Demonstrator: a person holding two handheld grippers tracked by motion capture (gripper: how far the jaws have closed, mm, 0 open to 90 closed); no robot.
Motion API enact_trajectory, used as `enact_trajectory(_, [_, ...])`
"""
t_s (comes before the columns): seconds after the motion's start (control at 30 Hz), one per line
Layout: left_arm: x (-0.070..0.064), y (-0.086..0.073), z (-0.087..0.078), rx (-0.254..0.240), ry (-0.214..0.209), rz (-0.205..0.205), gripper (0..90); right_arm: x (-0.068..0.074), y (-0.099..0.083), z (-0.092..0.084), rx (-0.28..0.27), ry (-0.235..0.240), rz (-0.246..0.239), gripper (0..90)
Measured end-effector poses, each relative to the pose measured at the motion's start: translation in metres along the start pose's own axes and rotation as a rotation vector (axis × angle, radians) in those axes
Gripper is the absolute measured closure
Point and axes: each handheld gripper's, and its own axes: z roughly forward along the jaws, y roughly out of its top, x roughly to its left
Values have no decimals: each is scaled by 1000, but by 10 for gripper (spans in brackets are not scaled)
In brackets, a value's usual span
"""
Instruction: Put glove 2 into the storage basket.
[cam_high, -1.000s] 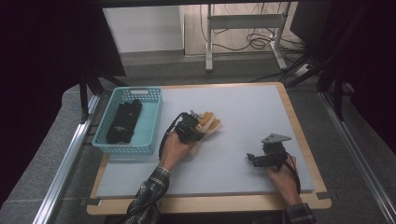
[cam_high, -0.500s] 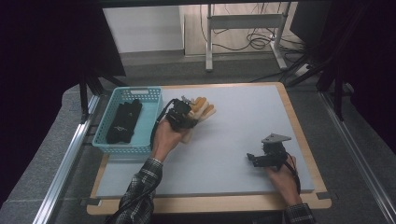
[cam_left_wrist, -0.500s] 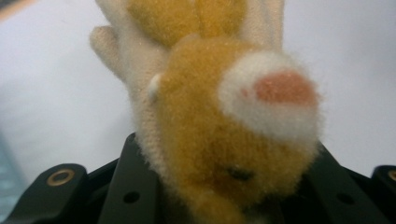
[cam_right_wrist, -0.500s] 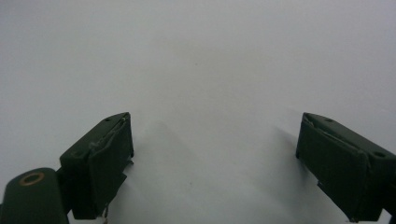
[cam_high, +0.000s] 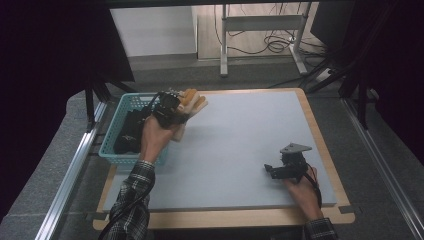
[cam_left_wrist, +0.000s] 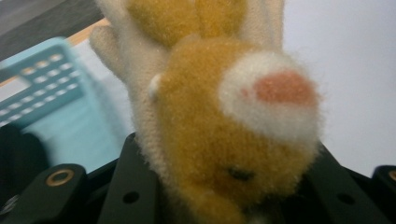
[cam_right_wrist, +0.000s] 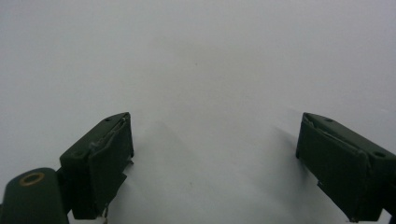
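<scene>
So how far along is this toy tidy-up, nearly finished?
Looks like it's close to the end. Done: dark items already lie in the teal basket. In hand: the left gripper is clamped on a tan and orange plush toy, held up by the basket's near corner. Left: lowering it in and letting go. The right gripper rests open on the grey mat, holding nothing.

The left gripper (cam_high: 176, 107) lifts the plush glove (cam_high: 192, 100) clear of the mat (cam_high: 250, 140) and swings it left and away from the person; a second ago it sat near the mat's middle, now it hangs over the near-right corner of the turquoise basket (cam_high: 112, 150), forearm angled across the mat's left edge
</scene>
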Motion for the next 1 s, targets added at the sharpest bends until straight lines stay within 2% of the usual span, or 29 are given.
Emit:
enact_trajectory(0.27, [36,-21,-12,1,52,-88,627,0,0,0,0,0,0,107])
enact_trajectory(0.47, [64,-39,-10,33,107,-164,621,0,0,0,0,-1,-1,107])
enact_trajectory(0.73, [85,-55,13,108,148,-218,615,0,0,0,1,0,0,107])
enact_trajectory(1.0, [96,-64,48,184,117,-254,605,0,0,0,0,0,0,107])
